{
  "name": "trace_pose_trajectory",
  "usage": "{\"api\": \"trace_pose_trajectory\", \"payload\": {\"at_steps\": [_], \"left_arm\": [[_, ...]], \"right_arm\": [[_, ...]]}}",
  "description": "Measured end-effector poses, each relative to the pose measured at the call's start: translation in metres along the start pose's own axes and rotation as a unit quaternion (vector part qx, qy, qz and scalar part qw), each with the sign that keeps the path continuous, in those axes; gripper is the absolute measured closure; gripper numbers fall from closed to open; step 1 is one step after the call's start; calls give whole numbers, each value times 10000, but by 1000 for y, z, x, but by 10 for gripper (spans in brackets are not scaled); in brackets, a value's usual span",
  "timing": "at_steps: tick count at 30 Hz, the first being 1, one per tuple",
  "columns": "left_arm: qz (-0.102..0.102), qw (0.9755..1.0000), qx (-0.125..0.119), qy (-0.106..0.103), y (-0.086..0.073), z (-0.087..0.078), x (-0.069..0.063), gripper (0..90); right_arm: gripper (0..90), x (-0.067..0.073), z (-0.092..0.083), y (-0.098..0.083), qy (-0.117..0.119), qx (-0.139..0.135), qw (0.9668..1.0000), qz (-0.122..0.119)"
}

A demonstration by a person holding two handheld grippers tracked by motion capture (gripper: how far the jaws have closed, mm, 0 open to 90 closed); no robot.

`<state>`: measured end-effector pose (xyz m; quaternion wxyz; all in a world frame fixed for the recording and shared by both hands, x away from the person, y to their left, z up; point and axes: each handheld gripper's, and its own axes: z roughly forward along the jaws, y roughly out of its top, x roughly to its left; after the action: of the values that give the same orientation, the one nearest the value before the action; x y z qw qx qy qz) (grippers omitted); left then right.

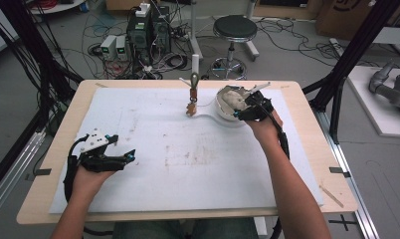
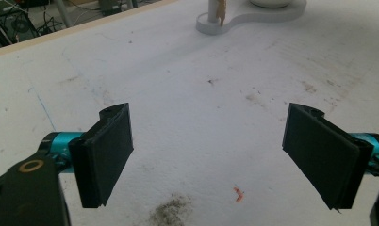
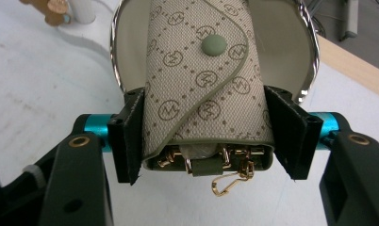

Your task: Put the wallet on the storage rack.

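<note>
While one person is working at the desk [image 1: 307,149] with two tools, the right tool [image 3: 204,136] is reaching to about one o'clock on the white mat [image 1: 188,164], where its two jaws are pressing on either side of one beige monogrammed key pouch [image 3: 204,80]. The pouch is lying partly over one round white bowl [image 3: 282,42] with a shiny rim, its single green snap button [image 3: 213,45] facing up and several gold clips [image 3: 227,181] hanging out of its open end. The left tool [image 2: 209,155] is sitting at about eight o'clock, well apart from the bowl, its two jaws spread wide with nothing between them, over bare mat carrying one dark smudge [image 2: 171,212] and one small orange scrap [image 2: 238,194]. At about twelve o'clock one white post [image 1: 195,67] is standing on a flat white base [image 2: 253,16] that joins the bowl, with one small brown charm [image 1: 191,108] hanging beside it.
</note>
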<state>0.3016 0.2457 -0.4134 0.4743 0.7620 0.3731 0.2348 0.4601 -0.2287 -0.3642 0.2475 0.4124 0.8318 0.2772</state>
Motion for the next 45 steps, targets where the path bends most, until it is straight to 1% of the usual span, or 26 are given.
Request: {"api": "trace_pose_trajectory", "payload": {"at_steps": [3,8,10,11,14,16,18,21,22,26,28,31,32,36,40,45], "left_arm": [[-24,10000,2,10,-1,0,0,167],[-33,10000,4,23,-1,0,0,167],[-26,10000,11,25,-2,-1,1,167],[-44,10000,12,27,-2,-1,1,167],[-32,10000,27,36,-2,-1,2,167],[-41,10000,9,43,-2,-1,2,167],[-50,10000,1,34,-3,-2,2,167],[-39,10000,7,24,-2,-1,2,167],[-33,10000,3,23,-2,-1,1,167],[-30,10000,8,6,-1,-1,0,167],[-6,10000,8,-7,-1,-1,0,167],[-33,10000,-27,-22,0,-1,0,167],[-50,10000,-41,-29,0,-2,0,167],[-72,9999,-92,-46,1,-2,1,167],[-82,9998,-133,-81,2,0,0,167],[-83,9997,-185,-163,3,5,-1,167]], "right_arm": [[364,0,6,6,-16,45,10000,-39],[355,0,15,14,-49,153,9999,32],[352,0,16,16,-71,34,10000,-11],[350,1,17,16,-90,-7,10000,6],[342,2,20,16,-87,60,9999,-4],[312,2,19,16,-121,-19,9999,-30],[268,3,14,17,-198,-132,9997,-27],[204,2,5,17,-244,-275,9993,34],[204,2,1,16,-225,-301,9993,73],[202,1,-15,11,-158,-379,9991,58],[202,0,-24,6,-145,-586,9982,54],[202,1,-34,-3,-75,-677,9976,103],[202,1,-37,-6,-60,-686,9976,83],[202,2,-49,-20,14,-856,9961,201],[202,3,-57,-35,104,-961,9949,279],[202,6,-65,-52,238,-1162,9926,274]]}}
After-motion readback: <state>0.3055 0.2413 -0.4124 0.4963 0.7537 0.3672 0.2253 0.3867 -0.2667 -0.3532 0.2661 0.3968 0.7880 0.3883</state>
